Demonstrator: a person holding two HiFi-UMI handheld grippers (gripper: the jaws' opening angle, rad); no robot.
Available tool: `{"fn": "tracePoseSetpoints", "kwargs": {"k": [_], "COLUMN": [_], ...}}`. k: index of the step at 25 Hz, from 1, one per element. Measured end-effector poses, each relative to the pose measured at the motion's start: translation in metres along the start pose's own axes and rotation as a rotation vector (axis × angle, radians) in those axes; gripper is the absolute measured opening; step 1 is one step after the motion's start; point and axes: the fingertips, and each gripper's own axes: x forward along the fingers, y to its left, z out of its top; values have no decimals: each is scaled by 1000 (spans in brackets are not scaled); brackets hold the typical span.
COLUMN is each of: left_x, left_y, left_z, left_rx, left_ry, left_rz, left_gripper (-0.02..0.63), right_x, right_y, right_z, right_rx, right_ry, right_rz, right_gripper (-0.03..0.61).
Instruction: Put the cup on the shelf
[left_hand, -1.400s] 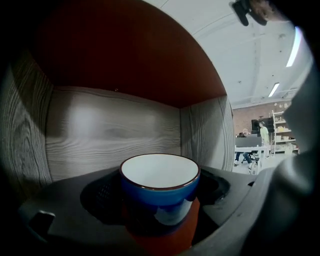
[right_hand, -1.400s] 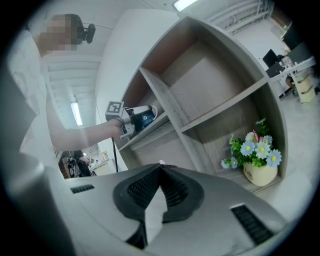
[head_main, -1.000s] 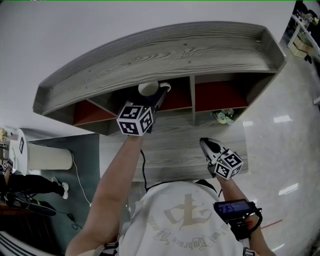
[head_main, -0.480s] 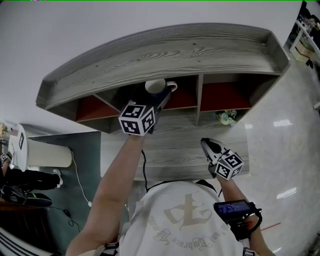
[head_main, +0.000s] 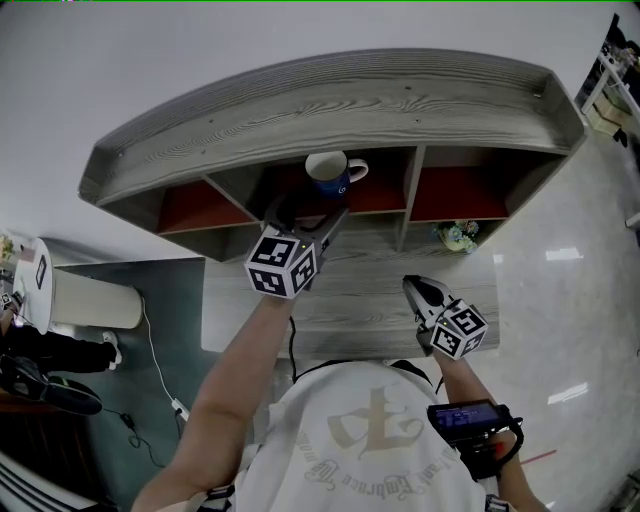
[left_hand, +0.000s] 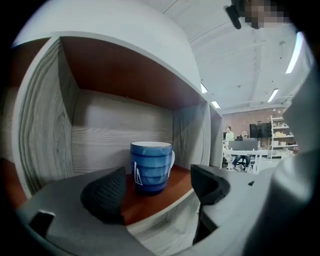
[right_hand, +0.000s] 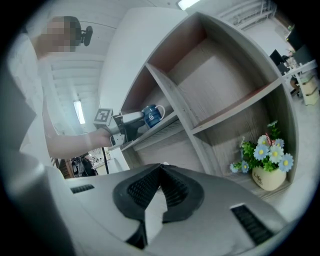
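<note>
The cup (head_main: 327, 172) stands upright in the middle upper compartment of the shelf (head_main: 330, 110), on its red-brown board, close to the front edge. It is blue with a white inside, and in the head view its handle points to the right. The left gripper (head_main: 308, 215) is just in front of this compartment and points at the cup. Its jaws are wide apart and have just been closing a little. In the left gripper view the cup (left_hand: 151, 166) shows in the gap between the two black pads (left_hand: 107, 192), but it stands behind them on the board, so nothing is between them and they do not touch it. The right gripper (head_main: 418, 292) is lower, above the grey wooden surface under the compartments, well apart from the cup. Its jaws are together and hold nothing (right_hand: 161, 167). A small pot of flowers (right_hand: 267, 165) stands in the lower right compartment
</note>
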Motion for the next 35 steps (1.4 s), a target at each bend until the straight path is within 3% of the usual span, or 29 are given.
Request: {"fn": "tracePoseSetpoints", "kwargs": {"k": [10,18,21,27,29,33,35], "left_x": [-40,-70,-80,-99,-105,-118,-125], "left_y": [-8,-4,-5,-9,-8,-6,-5], "left_z": [-19,-43,-57,-87,-95,-110,-114], "left_rx": [10,-37,-58,-90,-103,-133,-140], "left_ry": [-10,-12,-7,13,16,27,24], "left_rz": [2,34,36,53,65,83,91], "left_gripper": [384,325,239,234,181,181,118], "right_x": [18,27,29,33,34,34,35], "right_y": [14,25,29,36,37,39,41], "right_z": [5,11,11,9,8,6,6], "right_rx": [-38,-61,-79,-96,-97,-99,-99], "right_ry": [17,32,41,60,63,68,71], "right_rz": [35,72,83,103,105,109,111], "right_gripper": [6,6,6,6,6,6,6]}}
